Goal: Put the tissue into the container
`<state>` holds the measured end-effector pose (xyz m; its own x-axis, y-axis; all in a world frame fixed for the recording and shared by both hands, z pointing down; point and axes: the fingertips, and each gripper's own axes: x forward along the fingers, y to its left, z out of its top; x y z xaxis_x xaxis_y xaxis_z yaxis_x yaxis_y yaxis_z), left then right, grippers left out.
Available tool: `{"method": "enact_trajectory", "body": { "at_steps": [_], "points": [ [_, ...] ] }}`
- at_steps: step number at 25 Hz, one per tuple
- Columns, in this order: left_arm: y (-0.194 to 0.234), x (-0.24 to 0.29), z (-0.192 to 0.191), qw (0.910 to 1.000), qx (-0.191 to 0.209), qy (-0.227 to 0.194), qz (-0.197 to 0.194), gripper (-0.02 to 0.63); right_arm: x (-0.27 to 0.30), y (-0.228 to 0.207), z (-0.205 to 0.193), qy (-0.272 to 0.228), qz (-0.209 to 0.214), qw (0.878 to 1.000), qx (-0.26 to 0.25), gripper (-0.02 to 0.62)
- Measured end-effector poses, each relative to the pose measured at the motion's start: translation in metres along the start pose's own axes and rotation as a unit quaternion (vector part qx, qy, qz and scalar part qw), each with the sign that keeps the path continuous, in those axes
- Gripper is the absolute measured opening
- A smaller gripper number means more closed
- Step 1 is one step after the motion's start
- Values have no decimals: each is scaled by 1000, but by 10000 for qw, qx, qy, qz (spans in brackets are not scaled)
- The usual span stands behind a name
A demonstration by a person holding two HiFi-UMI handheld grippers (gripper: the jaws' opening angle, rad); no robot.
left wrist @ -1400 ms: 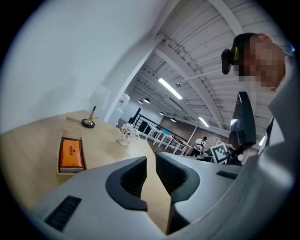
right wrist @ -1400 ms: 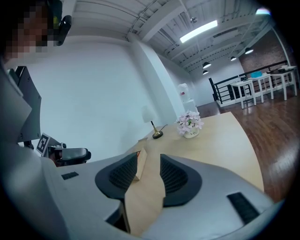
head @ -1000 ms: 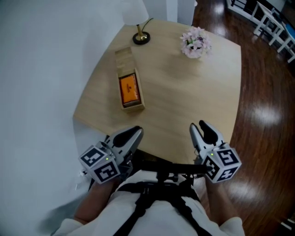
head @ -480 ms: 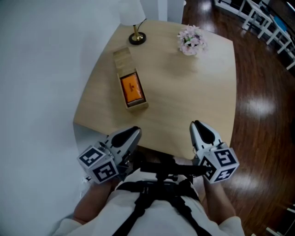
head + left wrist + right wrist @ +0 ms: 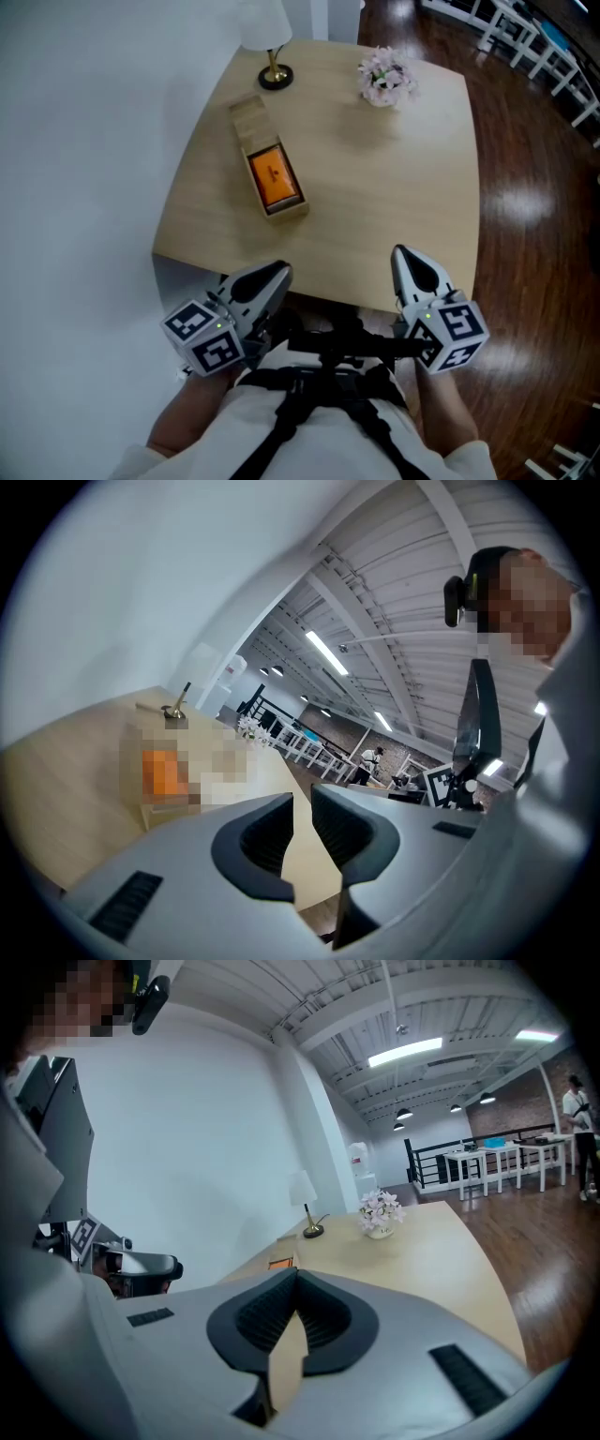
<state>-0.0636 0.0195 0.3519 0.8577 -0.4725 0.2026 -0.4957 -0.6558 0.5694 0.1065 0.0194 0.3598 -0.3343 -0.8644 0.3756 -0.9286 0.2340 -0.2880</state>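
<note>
Mark on orange tissue (image 5: 275, 178), in container (image 5: 249, 122), unreadable. Right gripper (image 5: 401, 251) just closed together, empty, apart a second ago; left gripper (image 5: 281, 269) slightly parted.

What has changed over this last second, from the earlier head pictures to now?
The right gripper has just been closing its jaws, which now meet with nothing between them. Nothing was picked up or let go. The left gripper stays slightly open and empty, and both are held at the near edge of the table. The wooden box, its orange pack, the lamp and the flowers stand where they were.
</note>
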Motion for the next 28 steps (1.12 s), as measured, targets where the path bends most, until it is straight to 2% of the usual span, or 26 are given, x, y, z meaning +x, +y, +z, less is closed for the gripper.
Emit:
{"method": "enact_trajectory", "body": {
  "at_steps": [13,28],
  "points": [
    [5,-26,4,9999,-11,-97,-71,57,1,30,9,-47,8,9998,-212,2],
    [15,-36,10,9997,-54,-214,-65,57,15,45,11,84,68,9992,-387,2]
  ]
}}
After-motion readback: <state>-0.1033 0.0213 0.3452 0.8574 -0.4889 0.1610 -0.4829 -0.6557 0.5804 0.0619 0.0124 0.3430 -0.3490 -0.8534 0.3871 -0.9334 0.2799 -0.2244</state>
